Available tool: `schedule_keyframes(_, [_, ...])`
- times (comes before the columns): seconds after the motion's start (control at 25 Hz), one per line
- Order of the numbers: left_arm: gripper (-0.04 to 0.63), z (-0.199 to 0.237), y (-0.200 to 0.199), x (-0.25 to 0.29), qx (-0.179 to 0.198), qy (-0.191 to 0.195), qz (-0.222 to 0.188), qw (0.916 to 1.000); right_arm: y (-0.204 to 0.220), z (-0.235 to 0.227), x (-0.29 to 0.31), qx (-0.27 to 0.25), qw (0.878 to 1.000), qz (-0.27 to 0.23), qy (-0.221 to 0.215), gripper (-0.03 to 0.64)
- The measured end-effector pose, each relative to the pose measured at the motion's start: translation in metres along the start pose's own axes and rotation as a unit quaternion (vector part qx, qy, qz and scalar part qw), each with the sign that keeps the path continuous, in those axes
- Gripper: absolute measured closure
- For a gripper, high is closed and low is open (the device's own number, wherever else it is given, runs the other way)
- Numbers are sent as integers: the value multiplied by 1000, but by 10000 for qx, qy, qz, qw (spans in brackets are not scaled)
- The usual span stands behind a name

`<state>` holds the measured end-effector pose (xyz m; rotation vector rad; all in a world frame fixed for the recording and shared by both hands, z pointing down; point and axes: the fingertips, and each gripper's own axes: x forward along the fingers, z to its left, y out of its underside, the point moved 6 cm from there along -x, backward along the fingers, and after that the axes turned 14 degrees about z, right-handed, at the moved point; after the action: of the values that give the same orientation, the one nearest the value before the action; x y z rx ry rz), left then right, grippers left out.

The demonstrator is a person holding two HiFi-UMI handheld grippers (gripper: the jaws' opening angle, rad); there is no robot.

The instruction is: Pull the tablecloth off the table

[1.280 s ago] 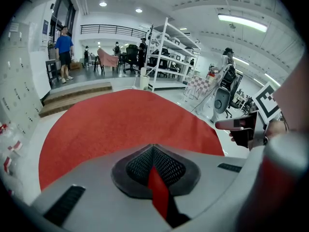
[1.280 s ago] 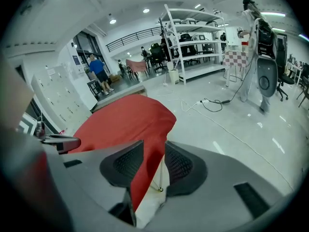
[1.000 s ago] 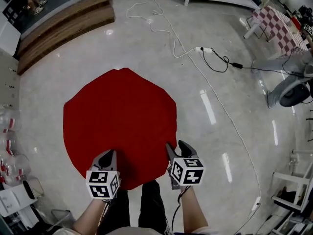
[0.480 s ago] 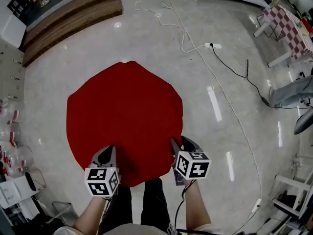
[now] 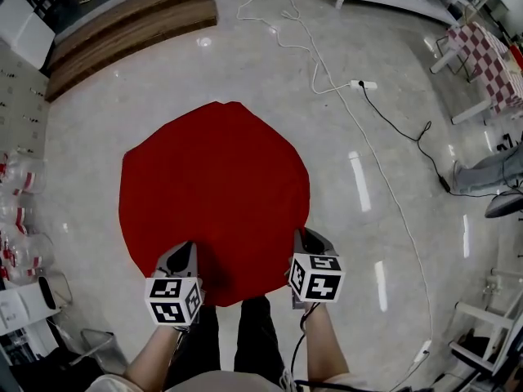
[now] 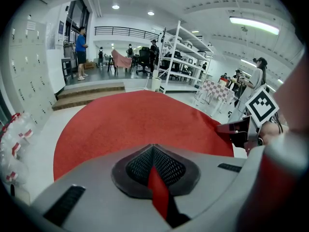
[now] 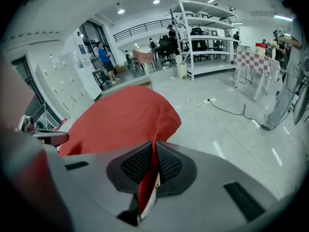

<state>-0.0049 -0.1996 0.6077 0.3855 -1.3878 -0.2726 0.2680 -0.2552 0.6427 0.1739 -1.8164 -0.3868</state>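
A red tablecloth point(image 5: 214, 194) covers a round table below me in the head view. My left gripper point(image 5: 189, 257) is shut on the tablecloth's near edge at the left; a fold of red cloth point(image 6: 157, 190) shows pinched between its pads. My right gripper point(image 5: 303, 245) has just been closing, and its pads now clamp the near right edge, with a red fold point(image 7: 147, 182) caught between them. The cloth point(image 7: 123, 120) lies spread and smooth over the tabletop in both gripper views.
White cables point(image 5: 359, 149) run across the glossy floor to the right of the table. A wooden step point(image 5: 122, 27) lies at the far left, white shelving point(image 7: 203, 33) beyond, and a checkered table point(image 5: 486, 60) at the far right. My legs point(image 5: 241, 337) stand at the table's near edge.
The right gripper's jaws, open on either side of the cloth's edge before, have closed onto it. The left gripper has kept its grip. The head view has shifted slightly.
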Motion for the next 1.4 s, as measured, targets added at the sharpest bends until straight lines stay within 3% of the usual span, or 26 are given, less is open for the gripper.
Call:
schedule_keyframes(0.28, [578, 12, 9, -14, -303, -153, -95, 9994, -10, -3, -16, -2, 9999, -77, -78, 581])
schedule_keyframes(0.44, [576, 27, 21, -31, -727, -246, -248, 9967, -19, -4, -36, 5, 9998, -152, -107, 581])
schedule_keyframes(0.64, [573, 69, 51, -51, -1266, -464, -324, 9903, -36, 30, -37, -263, 9992, -244, -184, 582])
schedule_keyframes(0.88, [447, 101, 67, -60, -1764, -482, -389, 9824, -55, 70, -33, -619, 9978, -212, -73, 581])
schedule_keyframes(1.16, [297, 123, 95, -44, -2545, 83, -249, 9667, -60, 88, -35, -803, 9966, -133, 159, 581])
schedule_keyframes(1.4, [243, 118, 117, -25, -3261, 777, -94, 9421, -63, 92, -30, -960, 9948, -23, 342, 582])
